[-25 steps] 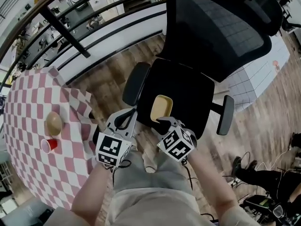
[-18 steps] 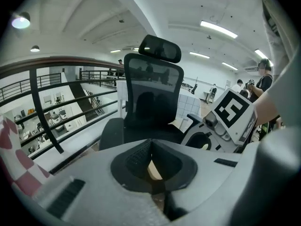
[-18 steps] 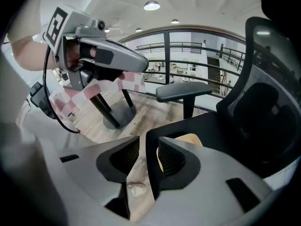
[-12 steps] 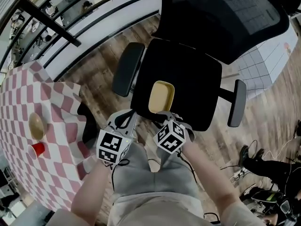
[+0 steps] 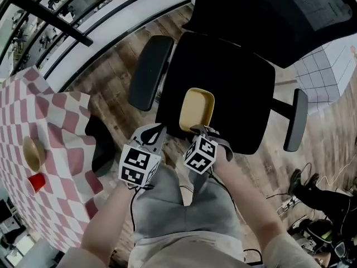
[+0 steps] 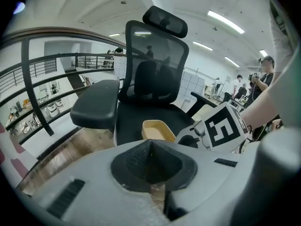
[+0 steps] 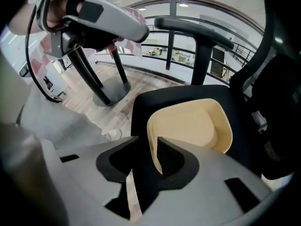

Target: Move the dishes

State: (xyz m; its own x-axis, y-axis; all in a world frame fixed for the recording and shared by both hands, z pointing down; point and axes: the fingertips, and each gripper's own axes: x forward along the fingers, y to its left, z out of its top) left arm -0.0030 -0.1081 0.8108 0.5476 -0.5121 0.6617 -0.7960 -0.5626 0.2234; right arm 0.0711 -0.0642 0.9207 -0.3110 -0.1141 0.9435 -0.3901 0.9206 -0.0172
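A pale yellow rectangular dish [image 5: 196, 108] lies on the black seat of an office chair [image 5: 240, 77]. My right gripper [image 5: 202, 133] is at the dish's near edge. In the right gripper view the jaws [image 7: 143, 145] stand open with the dish's [image 7: 193, 124] near rim between them, close against the right jaw. My left gripper [image 5: 152, 134] hangs just left of the seat, apart from the dish. In the left gripper view its jaws [image 6: 150, 145] are shut on nothing, and the dish [image 6: 155, 128] lies ahead of them.
To the left stands a table with a red-and-white checked cloth [image 5: 61, 144], bearing a tan bowl [image 5: 32, 152] and a red cup [image 5: 37, 181]. The chair's armrests [image 5: 149, 71] flank the seat. A black railing [image 5: 50, 15] runs behind. People stand far off [image 6: 263, 74].
Both grippers have come closer to the chair seat. The right gripper has reached the dish's near edge, its rim now between the jaws. The head view has shifted, so the table slid left.
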